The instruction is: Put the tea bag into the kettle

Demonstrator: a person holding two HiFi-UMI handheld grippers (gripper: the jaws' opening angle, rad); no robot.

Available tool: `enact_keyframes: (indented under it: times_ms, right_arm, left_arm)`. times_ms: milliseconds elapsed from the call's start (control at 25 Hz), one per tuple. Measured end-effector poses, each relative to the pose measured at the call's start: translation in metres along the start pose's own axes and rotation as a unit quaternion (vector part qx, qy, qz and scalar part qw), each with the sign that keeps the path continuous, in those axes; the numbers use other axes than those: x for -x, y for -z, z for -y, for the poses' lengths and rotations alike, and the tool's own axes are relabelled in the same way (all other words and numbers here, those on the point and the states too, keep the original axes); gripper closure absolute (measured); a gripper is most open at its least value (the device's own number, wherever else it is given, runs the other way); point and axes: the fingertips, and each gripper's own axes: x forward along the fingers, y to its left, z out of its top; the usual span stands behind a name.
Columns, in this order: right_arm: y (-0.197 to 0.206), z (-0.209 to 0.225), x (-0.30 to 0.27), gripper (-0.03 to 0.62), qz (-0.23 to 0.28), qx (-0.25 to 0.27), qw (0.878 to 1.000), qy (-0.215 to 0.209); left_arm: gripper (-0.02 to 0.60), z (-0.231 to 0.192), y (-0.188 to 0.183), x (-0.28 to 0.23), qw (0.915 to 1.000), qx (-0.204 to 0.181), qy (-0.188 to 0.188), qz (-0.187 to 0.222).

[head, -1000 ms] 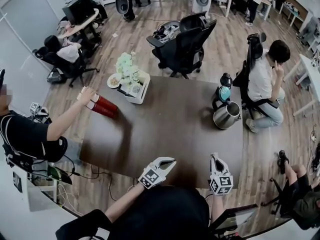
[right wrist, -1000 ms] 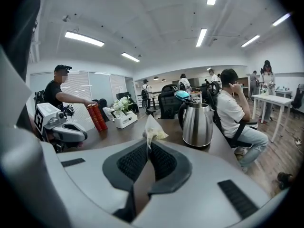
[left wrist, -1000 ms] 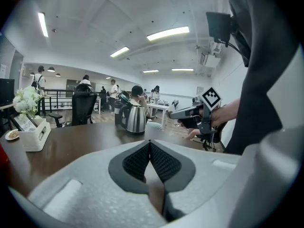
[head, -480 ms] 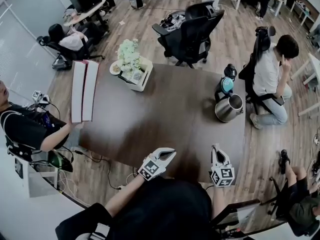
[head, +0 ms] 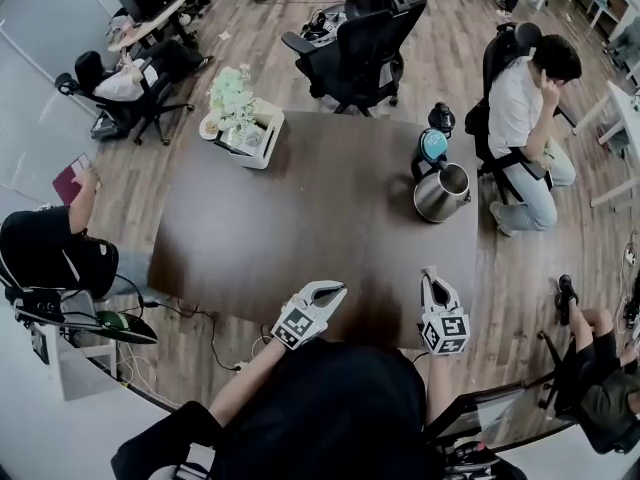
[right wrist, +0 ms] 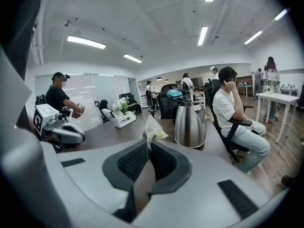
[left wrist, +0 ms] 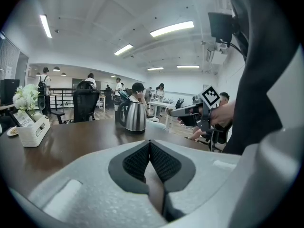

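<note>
One big dark table [head: 300,238] fills the middle of the room, and at its far right corner stands the steel kettle [head: 441,194], upright, its mouth looking open from above. Down at the near edge we have both tools. The left gripper [left wrist: 150,145] has its jaws pressed together on nothing at all, idling beside its partner. The right gripper [right wrist: 148,146] is clamped tight on the tea bag [right wrist: 153,128], a pale little sachet poking up past the tips with yellowish leaf inside. So where are we? The pickup is done, by the look of it, and the bag is secured, but the kettle sits well apart from it across the tabletop. Everything that matters is left: carry the bag over, line it up above that opening, and let go. Early days, I'd say.
</note>
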Motion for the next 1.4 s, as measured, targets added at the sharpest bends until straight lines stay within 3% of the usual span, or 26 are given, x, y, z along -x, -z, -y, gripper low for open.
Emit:
enact_keyframes:
  times_ms: [760,1400]
  right_arm:
    - [-0.002,0.028,0.003,0.576,0.011,-0.005,1.0,0.015]
    - [-0.069,0.069,-0.026,0.576,0.03,0.062,0.998,0.003]
  left_arm:
    - [0.577,0.007,-0.008,-0.019,0.9997,-0.015,0.017,-0.011]
    - [0.577,0.007,0.014,-0.015,0.9997,0.018,-0.002,-0.014]
